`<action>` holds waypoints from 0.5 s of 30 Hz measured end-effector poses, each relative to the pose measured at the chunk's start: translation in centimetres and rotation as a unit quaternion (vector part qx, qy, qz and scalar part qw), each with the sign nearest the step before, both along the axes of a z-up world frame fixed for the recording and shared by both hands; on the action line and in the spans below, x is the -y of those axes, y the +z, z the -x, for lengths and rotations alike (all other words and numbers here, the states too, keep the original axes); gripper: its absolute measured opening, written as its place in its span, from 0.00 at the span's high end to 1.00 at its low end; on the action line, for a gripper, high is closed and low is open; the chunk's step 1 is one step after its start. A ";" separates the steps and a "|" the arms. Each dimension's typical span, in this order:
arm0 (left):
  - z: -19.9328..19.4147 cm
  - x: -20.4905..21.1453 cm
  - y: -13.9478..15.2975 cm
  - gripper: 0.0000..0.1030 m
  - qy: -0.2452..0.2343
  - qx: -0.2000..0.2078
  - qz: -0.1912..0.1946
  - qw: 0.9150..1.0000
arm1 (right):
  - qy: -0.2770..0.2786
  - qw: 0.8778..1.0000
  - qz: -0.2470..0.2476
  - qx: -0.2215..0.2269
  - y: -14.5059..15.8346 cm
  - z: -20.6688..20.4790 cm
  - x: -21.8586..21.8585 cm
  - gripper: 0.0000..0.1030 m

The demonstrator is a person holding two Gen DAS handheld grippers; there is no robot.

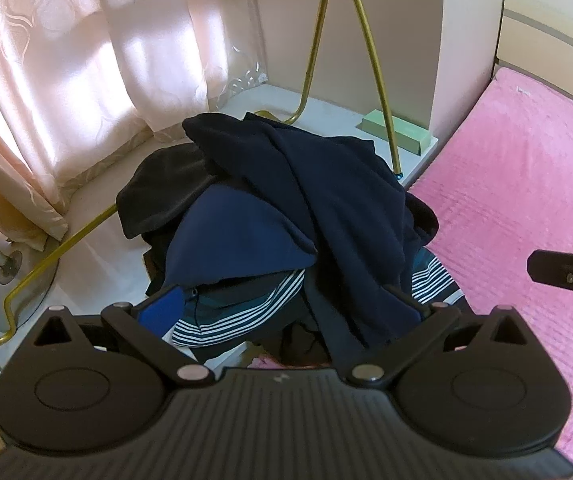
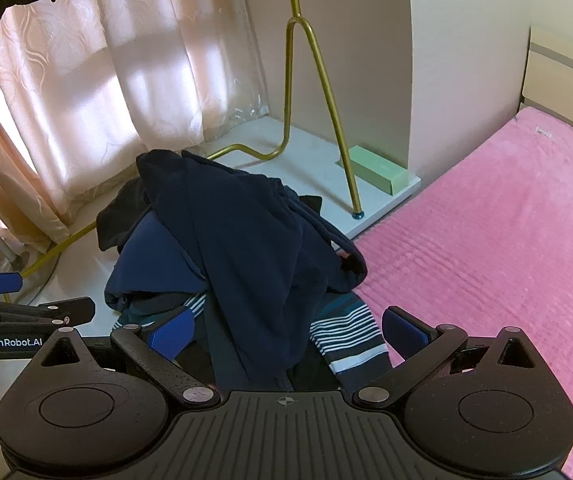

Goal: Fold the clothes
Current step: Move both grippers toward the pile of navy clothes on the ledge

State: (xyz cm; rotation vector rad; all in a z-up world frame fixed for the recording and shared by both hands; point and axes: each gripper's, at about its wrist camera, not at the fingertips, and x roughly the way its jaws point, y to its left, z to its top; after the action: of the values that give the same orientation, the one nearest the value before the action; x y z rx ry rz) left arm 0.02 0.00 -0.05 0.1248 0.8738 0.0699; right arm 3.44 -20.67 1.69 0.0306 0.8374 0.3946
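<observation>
A heap of dark clothes sits at the bed's edge. On top lies a navy garment (image 1: 326,200) (image 2: 246,232), draped down toward both cameras. Under it are a blue garment (image 1: 238,236) (image 2: 154,264), a striped garment (image 1: 238,312) (image 2: 346,328) and a black garment (image 1: 158,196). My left gripper (image 1: 286,304) is open wide just in front of the heap, holding nothing; the right wrist view shows it at the left (image 2: 46,294). My right gripper (image 2: 286,328) is open too, its blue pads either side of the hanging navy cloth; the left wrist view shows it at the right edge (image 1: 562,252).
A pink bed cover (image 1: 526,200) (image 2: 486,260) stretches to the right. Behind the heap stands a gold metal rack (image 1: 370,60) (image 2: 326,92) on a white ledge with a green box (image 1: 398,130) (image 2: 378,172). Pale curtains (image 1: 86,60) hang at the left, a fan base (image 1: 2,272) below.
</observation>
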 end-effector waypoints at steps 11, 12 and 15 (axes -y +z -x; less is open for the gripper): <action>-0.3 0.0 -0.7 0.02 -0.010 -0.022 -0.003 1.000 | -0.002 1.000 0.003 -0.002 -0.4 0.2 -0.5 0.00; -0.3 0.0 -0.8 0.02 -0.011 -0.024 -0.003 1.000 | -0.001 1.000 0.003 -0.004 -0.3 0.0 -0.6 0.01; -0.4 -0.1 -1.0 0.02 -0.013 -0.030 -0.004 0.999 | -0.001 1.000 0.003 -0.004 -0.3 0.1 -0.8 0.01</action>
State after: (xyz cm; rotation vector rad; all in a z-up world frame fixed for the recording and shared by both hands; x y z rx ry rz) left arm 0.45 0.06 -1.03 0.1455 0.9312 0.0449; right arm 3.39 -19.90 1.36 0.0283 0.8462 0.3900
